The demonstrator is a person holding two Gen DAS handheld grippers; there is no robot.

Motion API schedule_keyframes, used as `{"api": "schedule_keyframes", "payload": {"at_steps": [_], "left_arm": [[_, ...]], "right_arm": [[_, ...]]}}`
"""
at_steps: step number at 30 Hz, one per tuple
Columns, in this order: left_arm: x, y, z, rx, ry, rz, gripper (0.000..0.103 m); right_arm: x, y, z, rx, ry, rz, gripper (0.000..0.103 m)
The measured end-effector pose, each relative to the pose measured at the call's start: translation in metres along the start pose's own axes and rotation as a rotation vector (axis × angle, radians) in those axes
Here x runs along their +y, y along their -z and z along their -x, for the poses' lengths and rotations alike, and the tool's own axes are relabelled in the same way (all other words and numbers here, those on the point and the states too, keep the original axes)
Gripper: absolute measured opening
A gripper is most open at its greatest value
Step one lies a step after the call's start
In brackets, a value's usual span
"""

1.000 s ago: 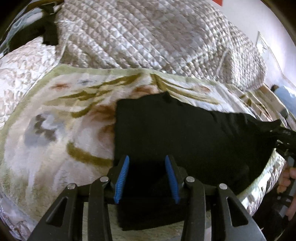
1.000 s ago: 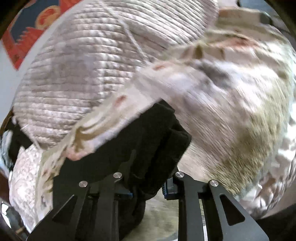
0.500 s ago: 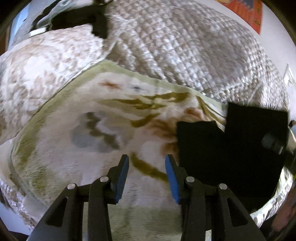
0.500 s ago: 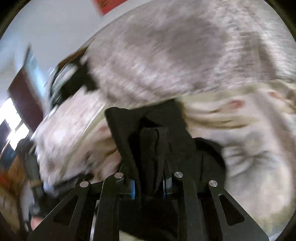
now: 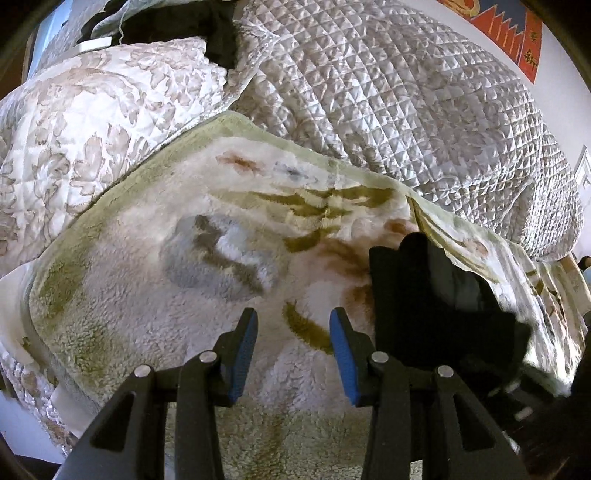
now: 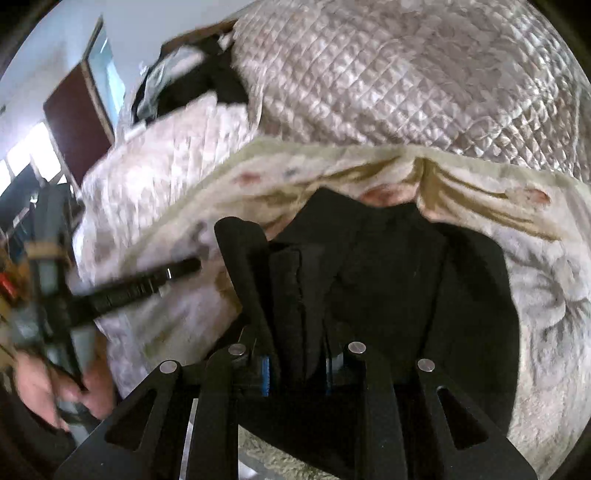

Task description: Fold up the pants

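Observation:
The black pants (image 5: 439, 306) lie folded over on a fleece blanket (image 5: 184, 266), to the right of my left gripper (image 5: 293, 354). My left gripper is open and empty above the blanket, its blue pads apart. In the right wrist view my right gripper (image 6: 297, 369) is shut on a bunched fold of the black pants (image 6: 399, 280), which rises between its fingers and spreads out beyond them. My left gripper (image 6: 136, 284) shows blurred at the left of that view.
A quilted silver bedspread (image 5: 388, 92) piles up behind the blanket (image 6: 535, 280). A floral quilt (image 5: 85, 122) lies at the left. Dark clothes (image 5: 177, 26) sit at the far back. A door and window show at far left in the right wrist view.
My left gripper has let go of the pants and moved left off them. My right gripper has carried its end of the pants over, folding them onto themselves.

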State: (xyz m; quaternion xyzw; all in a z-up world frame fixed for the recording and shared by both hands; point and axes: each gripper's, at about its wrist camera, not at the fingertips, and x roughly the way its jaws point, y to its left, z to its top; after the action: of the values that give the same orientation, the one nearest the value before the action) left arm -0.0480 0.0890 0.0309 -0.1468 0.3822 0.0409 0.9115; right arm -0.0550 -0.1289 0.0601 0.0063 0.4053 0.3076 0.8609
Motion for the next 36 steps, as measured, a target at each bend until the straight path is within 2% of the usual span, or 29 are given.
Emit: {"api": "schedule_keyframes", "payload": {"at_steps": [6,11,15,18,19,20,21,23,27,29,32,36], "left_arm": [[0.001,0.000,-0.001,0.003,-0.006,0.004,0.043],[0.000,-0.001,0.000,-0.004,-0.002,-0.007,0.043],[-0.001,-0.001,0.002,-0.014,-0.001,-0.008,0.043],[-0.001,-0.001,0.004,-0.019,0.004,-0.008,0.043],[-0.002,-0.002,0.004,-0.022,0.007,-0.009,0.043],[-0.003,-0.002,0.005,-0.025,0.010,-0.010,0.043],[-0.005,-0.002,0.006,-0.028,0.016,-0.012,0.043],[-0.009,-0.003,0.007,-0.031,0.026,-0.020,0.043],[-0.024,-0.005,0.009,-0.032,0.057,-0.049,0.043],[-0.032,-0.007,0.010,-0.027,0.075,-0.064,0.043],[-0.049,-0.014,0.010,-0.019,0.114,-0.088,0.043],[-0.083,-0.026,0.001,0.011,0.164,-0.150,0.043]], "right_arm": [[0.000,0.008,0.003,-0.035,-0.004,0.023,0.024],[0.009,0.008,0.018,-0.038,-0.088,0.017,0.056],[0.012,0.011,0.035,-0.086,-0.162,0.015,0.056],[0.001,0.014,0.046,-0.139,-0.152,-0.031,0.056],[-0.005,0.016,0.046,-0.140,-0.144,-0.061,0.050],[-0.009,0.018,0.042,-0.127,-0.119,-0.081,0.034],[-0.014,0.021,0.032,-0.077,-0.067,-0.101,0.027],[-0.018,0.027,0.016,0.005,-0.096,-0.120,0.020],[-0.017,0.019,0.024,-0.020,-0.179,-0.119,0.019],[-0.029,0.014,0.034,-0.048,-0.191,-0.153,0.019],[-0.063,0.001,0.049,-0.070,-0.091,-0.202,0.019],[-0.103,-0.019,0.041,-0.006,0.059,-0.217,0.019]]}}
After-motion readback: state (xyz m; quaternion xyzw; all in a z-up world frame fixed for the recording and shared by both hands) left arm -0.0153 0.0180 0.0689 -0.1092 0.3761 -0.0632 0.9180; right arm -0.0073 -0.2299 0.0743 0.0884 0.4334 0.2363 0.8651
